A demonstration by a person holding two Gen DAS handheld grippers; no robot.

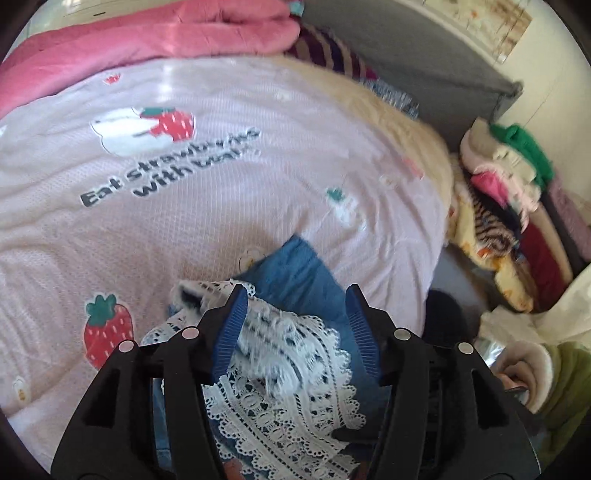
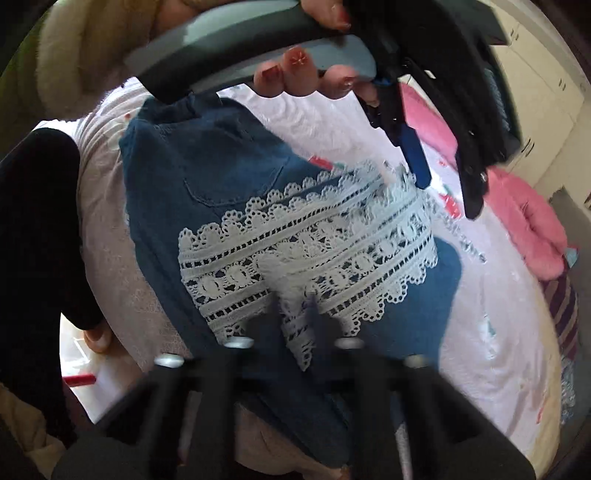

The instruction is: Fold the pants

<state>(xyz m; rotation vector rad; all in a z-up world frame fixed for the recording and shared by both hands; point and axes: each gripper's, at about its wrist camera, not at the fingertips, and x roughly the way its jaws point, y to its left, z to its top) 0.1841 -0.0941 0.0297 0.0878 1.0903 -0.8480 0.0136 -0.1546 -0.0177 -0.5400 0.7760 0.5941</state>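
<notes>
- Lying on the pink strawberry-print bedspread [image 1: 258, 177], the pants [image 2: 207, 177] are blue denim with a broad white lace trim [image 2: 306, 251] across the leg ends; they look already doubled over, waistband towards the bed's near edge in the right wrist view.
- Denim like this should handle as soft, limp and fairly light, with no slip; the lace is the delicate part and could snag on ribbed pads, so a hold on a denim edge or at the fold seems safer than one on the openwork.
- Left gripper [image 1: 295, 317]: its blue-padded fingers [image 1: 232, 325] stand apart, with lace and denim between them but not pinched.
- Right gripper [image 2: 295, 343] is blurred at the near edge of its own view; its fingers seem drawn together on the lace hem, though the blur hides the contact.
- A hand [image 2: 314, 70] with painted nails grips the left tool's handle.
- Farther out, a pink blanket [image 1: 155, 33] lies at the far side, and stacked clothes [image 1: 509, 206] pile up to the right; no container shows.
</notes>
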